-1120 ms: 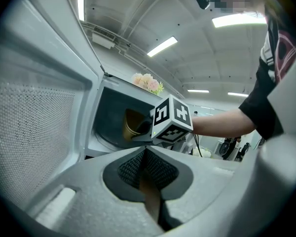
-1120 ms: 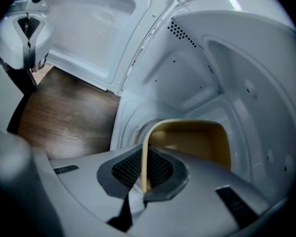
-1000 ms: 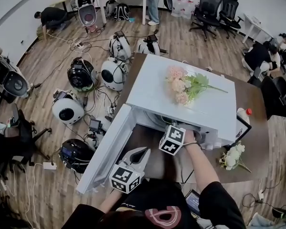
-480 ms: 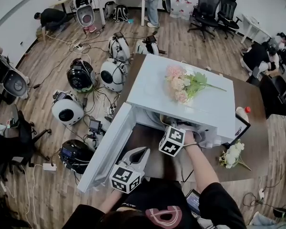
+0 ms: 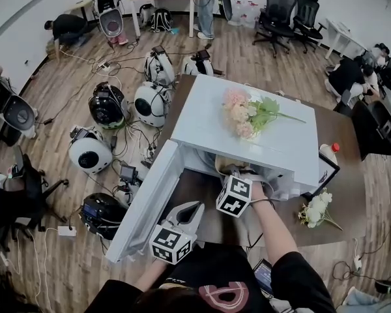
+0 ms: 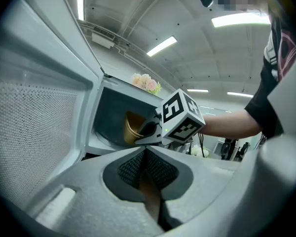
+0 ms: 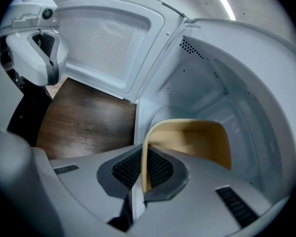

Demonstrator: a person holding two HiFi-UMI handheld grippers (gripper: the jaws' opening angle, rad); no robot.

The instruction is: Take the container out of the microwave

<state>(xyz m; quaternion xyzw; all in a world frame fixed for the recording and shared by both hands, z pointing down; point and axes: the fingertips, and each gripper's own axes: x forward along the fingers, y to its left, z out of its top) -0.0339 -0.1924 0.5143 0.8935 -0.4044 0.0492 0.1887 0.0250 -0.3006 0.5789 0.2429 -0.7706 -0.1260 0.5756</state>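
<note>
The beige container (image 7: 190,139) is inside the microwave (image 5: 205,119), close to its open front. My right hand-held gripper (image 7: 144,157) is clenched on it: one side wall of the container is pinched between the two pads, one pad inside and one outside. As far as I can see into the container, it shows only its bare beige walls and bottom. From the left gripper view it hangs tilted in the opening of the microwave, with its mouth turned partly outward.

My left hand-held gripper (image 6: 145,154) is closed with nothing between its jaws. It is held in front of the microwave, beside the open door (image 5: 146,204), and it touches nothing.

The door is swung fully out at the left side of the microwave's opening, so the way out to the front is free, with only the brown tabletop (image 5: 348,188) below it. On top of the microwave lies a bunch of pink flowers (image 5: 244,116) with green leaves. To the right of the microwave, on the tabletop, stand a white bottle with a red cap (image 5: 329,154) and a small bunch of white flowers (image 5: 316,210). Behind and to the left of the microwave, round machines and cables lie on the wooden floor (image 5: 72,83).
</note>
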